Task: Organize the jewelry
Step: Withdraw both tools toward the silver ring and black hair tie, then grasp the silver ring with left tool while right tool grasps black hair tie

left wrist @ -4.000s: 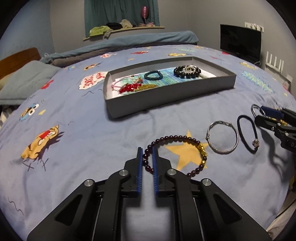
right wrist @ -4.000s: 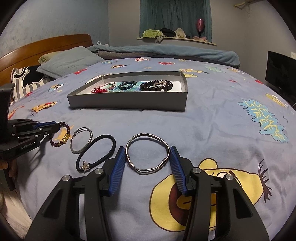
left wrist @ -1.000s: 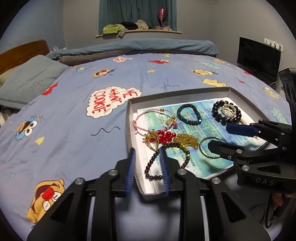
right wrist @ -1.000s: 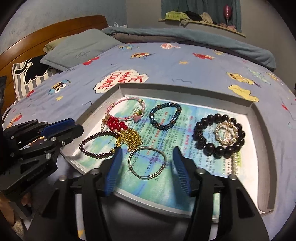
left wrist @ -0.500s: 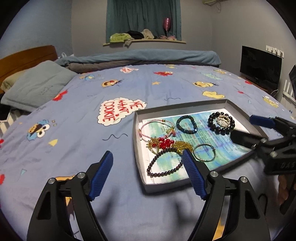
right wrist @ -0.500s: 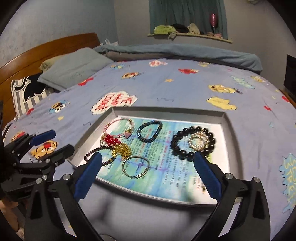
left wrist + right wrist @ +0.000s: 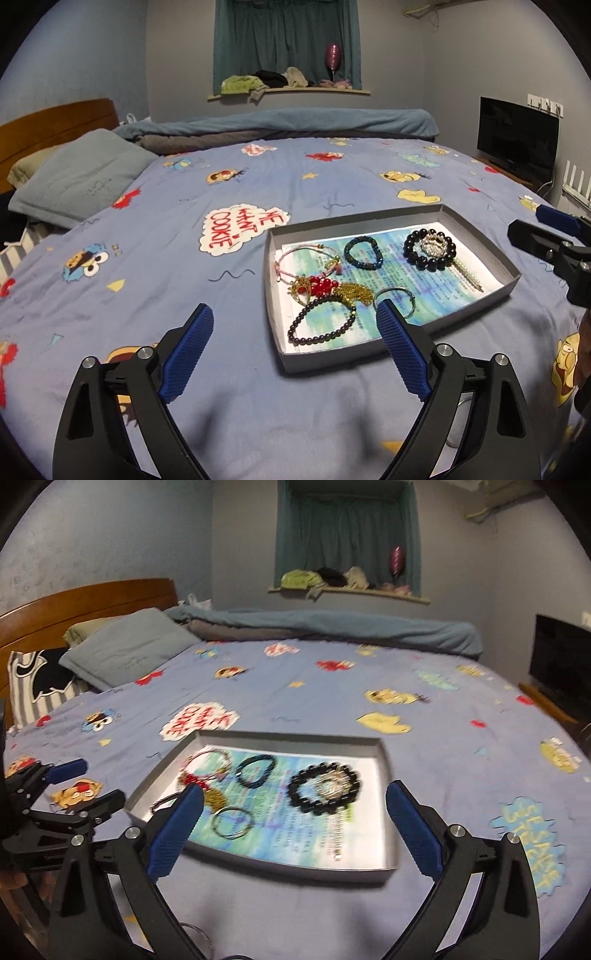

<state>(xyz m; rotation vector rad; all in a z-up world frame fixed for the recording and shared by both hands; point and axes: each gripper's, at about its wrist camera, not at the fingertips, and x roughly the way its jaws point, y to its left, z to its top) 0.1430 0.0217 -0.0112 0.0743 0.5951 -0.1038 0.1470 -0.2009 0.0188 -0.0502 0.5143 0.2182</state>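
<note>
Both tools, left (image 7: pixel 293 326) and right (image 7: pixel 294 800), have just spread wide and empty, leaving bracelets (image 7: pixel 320 320) in the tray (image 7: pixel 515 275) ahead of them.

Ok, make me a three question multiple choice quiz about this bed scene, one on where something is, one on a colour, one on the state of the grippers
1. Where does the dark red bead bracelet lie?
A. on the pillow
B. in the near left corner of the grey tray, seen from the left wrist view
C. on the windowsill

2. What colour are the pads on the gripper fingers?
A. blue
B. red
C. white

3. How do the left gripper and right gripper stand?
A. both shut on bracelets
B. one open, one shut
C. both open and holding nothing

Answers: 1 B, the bead loop rests on the printed paper by the tray's near left corner. 2 A, the ribbed pads are blue in both views. 3 C, both sets of jaws are spread wide, having just been opening, with no jewelry between the pads.
</note>
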